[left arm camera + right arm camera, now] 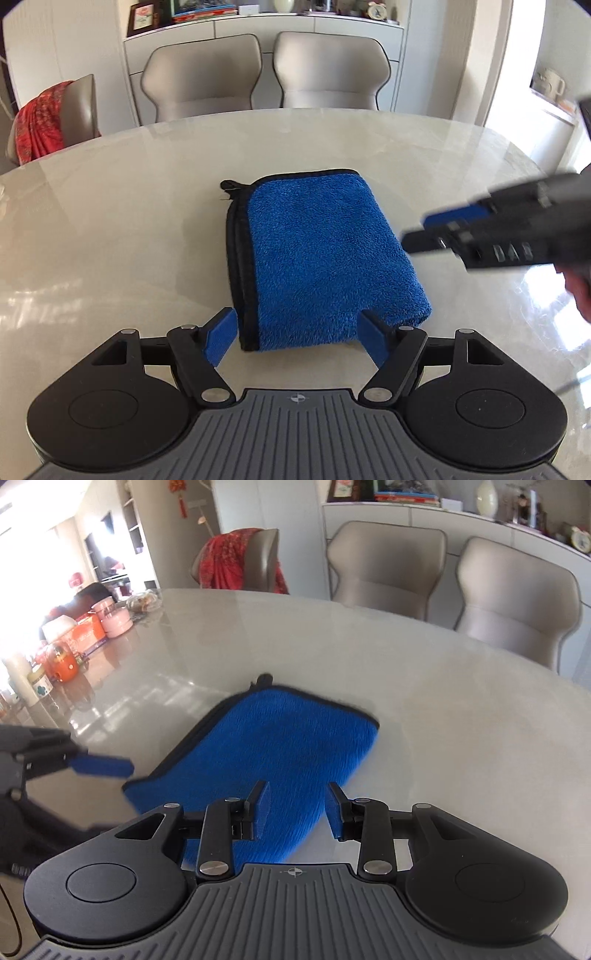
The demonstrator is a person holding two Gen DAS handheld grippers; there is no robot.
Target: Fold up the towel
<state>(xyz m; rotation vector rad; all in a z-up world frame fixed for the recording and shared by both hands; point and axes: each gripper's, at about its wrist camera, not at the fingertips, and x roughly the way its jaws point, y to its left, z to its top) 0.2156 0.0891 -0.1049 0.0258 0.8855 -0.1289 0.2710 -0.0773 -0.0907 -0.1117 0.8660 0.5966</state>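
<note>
A blue towel [325,258] with black edging lies folded into a thick rectangle on the pale marble table [110,221]; a small black loop sticks out at its far left corner. My left gripper [299,334] is open and empty, its fingers either side of the towel's near edge, just above it. My right gripper [297,805] is open and empty, hovering over the towel's [273,746] near right part. The right gripper shows blurred at the right of the left wrist view [436,232]. The left gripper shows at the left of the right wrist view [103,766].
Two beige chairs [258,70] stand behind the table, and a third with a red cloth [40,125] at the far left. Jars, pink containers and boxes [74,638] crowd the table's far left end. A white sideboard [258,26] lines the back wall.
</note>
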